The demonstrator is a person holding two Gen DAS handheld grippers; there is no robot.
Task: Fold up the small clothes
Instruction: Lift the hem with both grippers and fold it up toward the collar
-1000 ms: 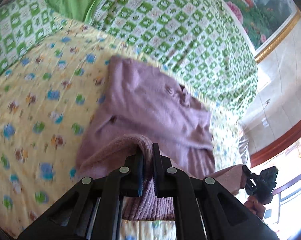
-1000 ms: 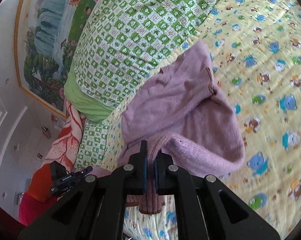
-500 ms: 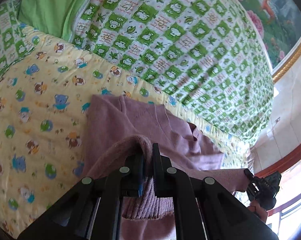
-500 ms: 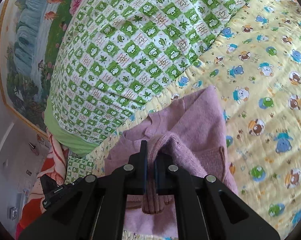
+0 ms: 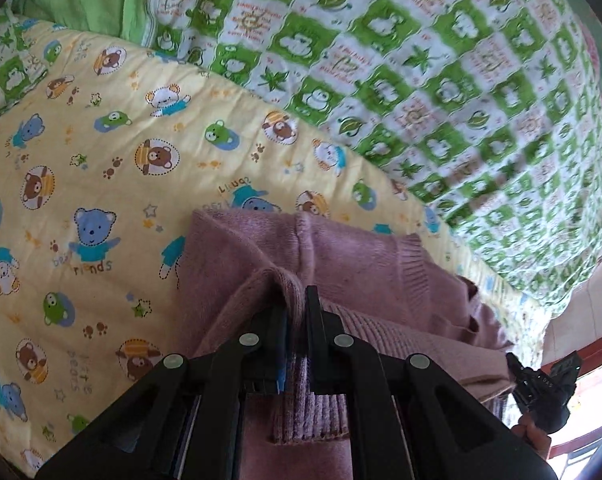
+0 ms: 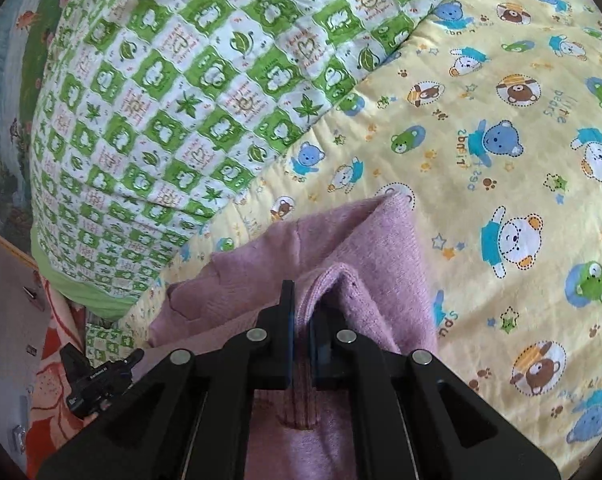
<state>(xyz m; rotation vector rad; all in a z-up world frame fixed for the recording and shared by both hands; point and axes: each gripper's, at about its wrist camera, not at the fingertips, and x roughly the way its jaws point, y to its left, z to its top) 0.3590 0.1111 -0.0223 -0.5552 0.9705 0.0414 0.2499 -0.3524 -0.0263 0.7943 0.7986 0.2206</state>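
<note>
Left wrist view: we see both grippers, left gripper point(image 5: 297, 312) and right gripper point(image 6: 301, 312), pinching the purple sweater point(image 5: 365, 268), its lower part hidden behind them.

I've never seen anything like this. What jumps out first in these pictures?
A soft purple sweater lies on a yellow bear-print quilt, with its ribbed edge pinched by two black grippers: the left gripper and the right gripper, both shut on the knit. Behind it rises a puffy green-and-white checked quilt, filling the top of both views.
</note>
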